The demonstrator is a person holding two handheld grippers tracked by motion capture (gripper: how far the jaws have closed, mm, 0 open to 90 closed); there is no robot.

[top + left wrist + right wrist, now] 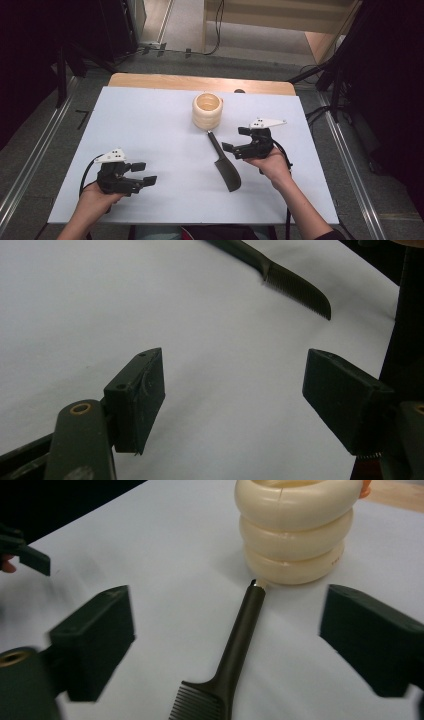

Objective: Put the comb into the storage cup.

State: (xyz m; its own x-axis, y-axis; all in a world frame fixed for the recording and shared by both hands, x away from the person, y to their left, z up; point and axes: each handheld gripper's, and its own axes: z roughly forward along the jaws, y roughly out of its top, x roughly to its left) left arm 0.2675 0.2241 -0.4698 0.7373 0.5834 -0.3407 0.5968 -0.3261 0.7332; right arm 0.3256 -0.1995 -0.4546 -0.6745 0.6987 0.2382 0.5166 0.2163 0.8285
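My right gripper view cuts the comb (220,680) teeth at its bottom edge and the cream ringed cup (294,527) rim at its top, its left jaw blurred, my left gripper view clips the comb's handle.

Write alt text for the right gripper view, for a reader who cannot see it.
A dark comb lies on a white table, its handle tip reaching the base of a cream cup shaped like three stacked rings. The right gripper hangs open above the comb, one black jaw on each side of the handle, neither touching it.
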